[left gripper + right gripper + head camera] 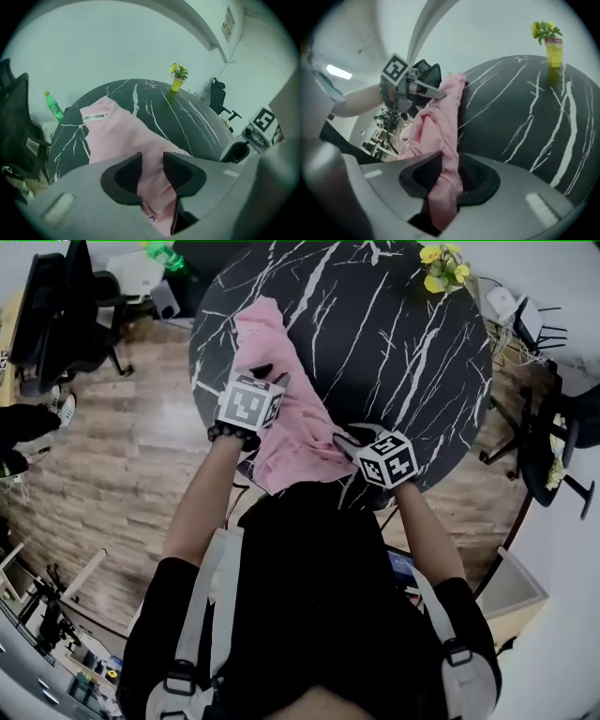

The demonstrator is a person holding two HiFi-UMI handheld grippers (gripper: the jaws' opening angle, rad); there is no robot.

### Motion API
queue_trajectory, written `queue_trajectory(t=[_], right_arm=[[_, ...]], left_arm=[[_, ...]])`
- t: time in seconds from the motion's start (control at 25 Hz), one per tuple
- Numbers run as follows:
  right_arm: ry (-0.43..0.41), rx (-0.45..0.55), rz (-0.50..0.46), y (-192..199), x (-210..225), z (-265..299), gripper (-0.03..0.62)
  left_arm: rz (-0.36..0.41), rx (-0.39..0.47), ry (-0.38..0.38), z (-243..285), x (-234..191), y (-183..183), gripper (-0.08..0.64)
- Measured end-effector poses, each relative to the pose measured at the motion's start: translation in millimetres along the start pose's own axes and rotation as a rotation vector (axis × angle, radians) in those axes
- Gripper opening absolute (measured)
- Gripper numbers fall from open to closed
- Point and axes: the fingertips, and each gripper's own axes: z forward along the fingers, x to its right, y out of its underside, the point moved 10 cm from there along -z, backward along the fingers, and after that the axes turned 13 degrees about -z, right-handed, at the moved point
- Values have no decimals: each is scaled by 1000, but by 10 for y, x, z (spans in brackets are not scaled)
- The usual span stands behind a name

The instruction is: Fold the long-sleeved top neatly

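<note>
Head view looked down on a round black table (403, 352) with white veins, where a pink top (305, 427) lay in a long strip along the near left side, its near end bunched at the rim. The left gripper (272, 377) sat over the middle of the strip and the right gripper (349, 440) at the near end, but from above neither grip could be read. Left gripper view settled its own: the two dark jaws were part closed with a fold of the pink cloth pinched between them, and beyond them the rest of the top lay flat on the table, ending in a white printed label (93, 117) that the head view did not show. That view also caught a green bottle (54, 107) past the table's left edge and a yellow flower pot (176, 83) at the far rim. Right gripper view showed its jaws clamped on a thick twist of cloth, the top rising from them as a crumpled band to the other gripper, lifted clear of the table's edge.
</note>
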Motion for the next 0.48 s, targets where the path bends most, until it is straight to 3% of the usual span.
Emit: queue_trajectory(t=[0.08,0.2,0.4,0.48], right_arm=[[-48,-9,-66,-35,-193,50,61],[-99,2,-158,-134,-439,105,41],[-181,49,-233,-299,-822,217,41],[-187,59,-263,-351,-947,308,41]], left_arm=[[-13,-1,-9,12,-2,30,130],[-26,11,-32,-23,-7,55,34],[-39,48,-69,-224,-2,122,35],[-45,65,-51,-343,32,156,54]])
